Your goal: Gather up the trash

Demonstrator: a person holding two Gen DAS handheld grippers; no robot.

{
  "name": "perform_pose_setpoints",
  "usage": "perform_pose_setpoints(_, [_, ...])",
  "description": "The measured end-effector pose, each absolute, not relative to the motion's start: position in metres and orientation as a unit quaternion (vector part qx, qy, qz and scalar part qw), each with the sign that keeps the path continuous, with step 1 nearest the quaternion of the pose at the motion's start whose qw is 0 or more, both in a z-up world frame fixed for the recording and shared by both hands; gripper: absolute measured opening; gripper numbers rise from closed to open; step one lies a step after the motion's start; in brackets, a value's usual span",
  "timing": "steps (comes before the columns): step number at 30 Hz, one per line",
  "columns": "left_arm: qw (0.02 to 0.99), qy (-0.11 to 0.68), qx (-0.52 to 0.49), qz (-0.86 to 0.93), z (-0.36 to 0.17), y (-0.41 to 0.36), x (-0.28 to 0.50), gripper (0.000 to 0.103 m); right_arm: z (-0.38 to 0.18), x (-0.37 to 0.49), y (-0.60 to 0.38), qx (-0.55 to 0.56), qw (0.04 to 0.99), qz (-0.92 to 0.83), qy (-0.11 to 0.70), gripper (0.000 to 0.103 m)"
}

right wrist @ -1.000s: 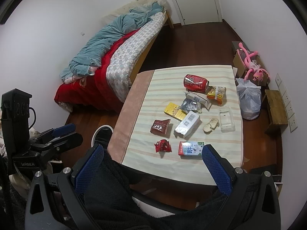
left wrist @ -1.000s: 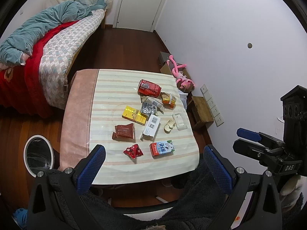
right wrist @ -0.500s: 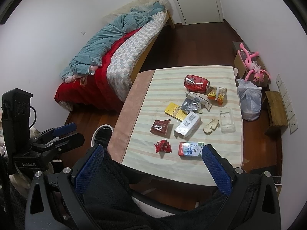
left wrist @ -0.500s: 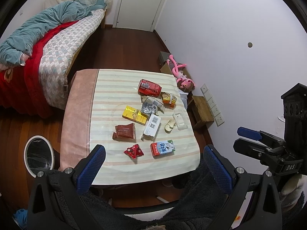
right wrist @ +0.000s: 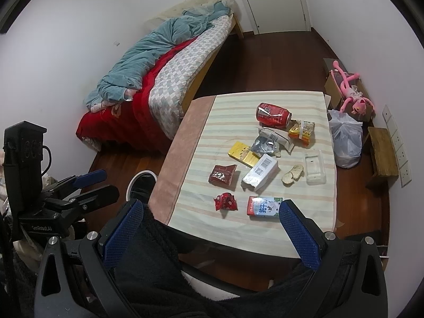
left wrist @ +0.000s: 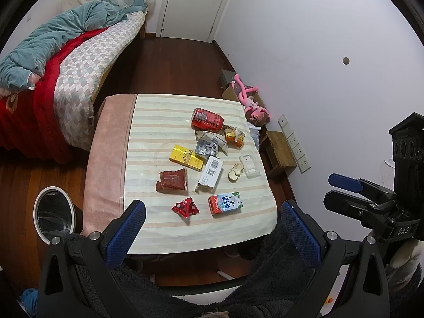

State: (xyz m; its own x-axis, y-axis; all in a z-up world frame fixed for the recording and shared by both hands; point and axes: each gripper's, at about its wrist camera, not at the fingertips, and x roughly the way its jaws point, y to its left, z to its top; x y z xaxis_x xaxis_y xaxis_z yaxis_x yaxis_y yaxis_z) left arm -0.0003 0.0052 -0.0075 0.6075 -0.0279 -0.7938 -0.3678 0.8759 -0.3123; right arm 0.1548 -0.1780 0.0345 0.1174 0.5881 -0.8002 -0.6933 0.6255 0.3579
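Several pieces of trash lie on the striped table [left wrist: 159, 122]: a red can [left wrist: 207, 120], a yellow box [left wrist: 186, 157], a white carton [left wrist: 210, 173], a dark red pouch [left wrist: 172, 181], a crumpled red wrapper [left wrist: 185, 207], a milk carton [left wrist: 225, 203] and a clear plastic tray [left wrist: 249, 164]. The same can [right wrist: 273, 115] and milk carton [right wrist: 264, 206] show in the right wrist view. My left gripper [left wrist: 212, 234] is open and empty, high above the table's near edge. My right gripper [right wrist: 210, 234] is open and empty too. A lined bin [left wrist: 54, 213] stands on the floor left of the table.
A bed [left wrist: 66, 61] with red and teal bedding stands at the left. A pink plush toy [left wrist: 249, 98], a small wooden stool [left wrist: 281, 148] and a plastic bag [right wrist: 345, 137] sit by the right wall. A closed door [left wrist: 193, 5] is at the back.
Both grippers have drifted very slightly; the table sits a touch lower in view. Nothing on the table has moved.
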Motion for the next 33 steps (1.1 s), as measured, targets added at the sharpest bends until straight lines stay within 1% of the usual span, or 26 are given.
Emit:
perform_pose_setpoints(27, [0.866, 0.434, -0.228, 0.099, -0.0074, 0.0062, 0.0004, 0.103, 0.0324, 0.1531, -0.1747, -0.055, 0.745, 0.431, 0.506, 0.103])
perform_pose_setpoints(33, [0.862, 0.44, -0.224, 0.115, -0.0164, 0.0122, 0.0017, 0.103, 0.0314, 0.1531, -0.1756, -0.051, 0.747, 0.427, 0.506, 0.103])
